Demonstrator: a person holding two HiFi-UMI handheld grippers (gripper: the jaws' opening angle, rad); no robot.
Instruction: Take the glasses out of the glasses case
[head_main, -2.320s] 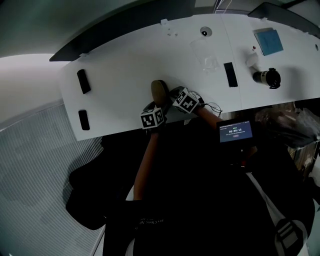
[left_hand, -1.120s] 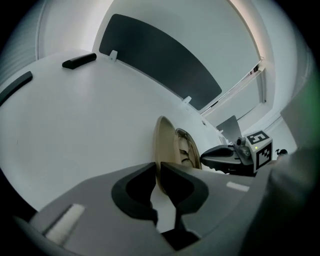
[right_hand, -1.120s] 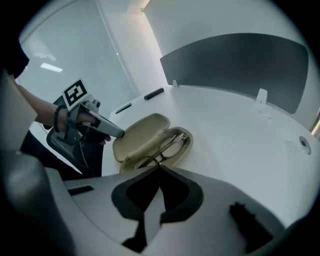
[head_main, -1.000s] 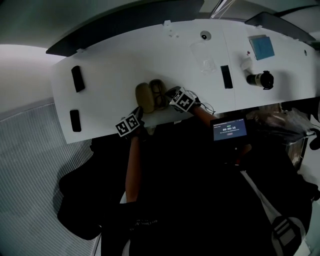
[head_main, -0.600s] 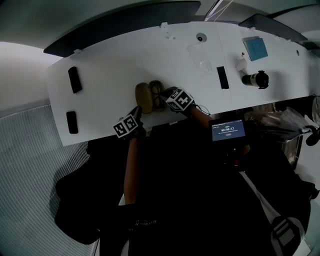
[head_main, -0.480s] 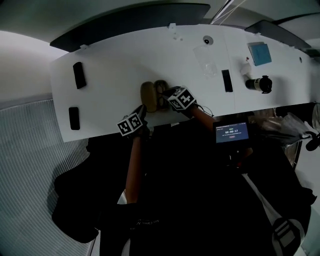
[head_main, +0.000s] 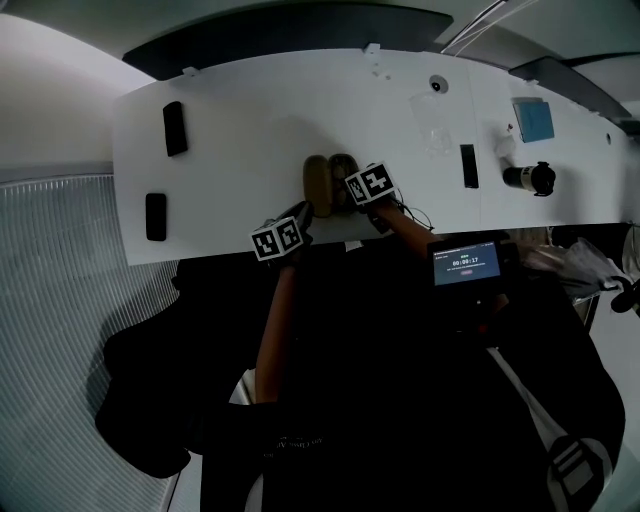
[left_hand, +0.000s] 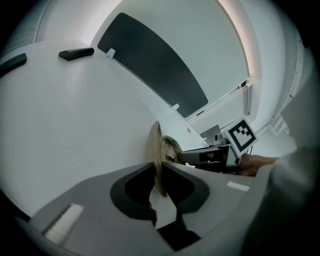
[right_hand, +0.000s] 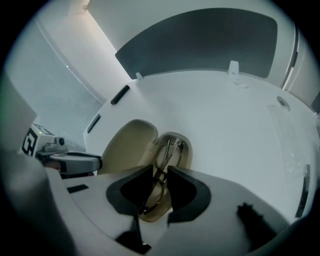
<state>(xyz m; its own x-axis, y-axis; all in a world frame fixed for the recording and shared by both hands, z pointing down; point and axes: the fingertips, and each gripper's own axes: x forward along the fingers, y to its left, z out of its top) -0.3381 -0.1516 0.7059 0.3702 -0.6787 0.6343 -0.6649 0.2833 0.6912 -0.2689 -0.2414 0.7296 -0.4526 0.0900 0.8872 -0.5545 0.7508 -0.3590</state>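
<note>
While the left gripper (left_hand: 159, 167) clamps the lid (left_hand: 156, 142), the right gripper (right_hand: 160, 171), just opened with the glasses (right_hand: 166, 150) between its fingers (right_hand: 189, 192), should close gently on them, then lift.

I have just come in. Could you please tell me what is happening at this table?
A person works at a white table with a gripper in each hand. The left gripper is clamped on the opened lid of a tan glasses case, keeping it open. The right gripper reaches into the case. Its jaws have just been opening and stand on either side of the glasses, which lie in the case, not yet lifted out.
</note>
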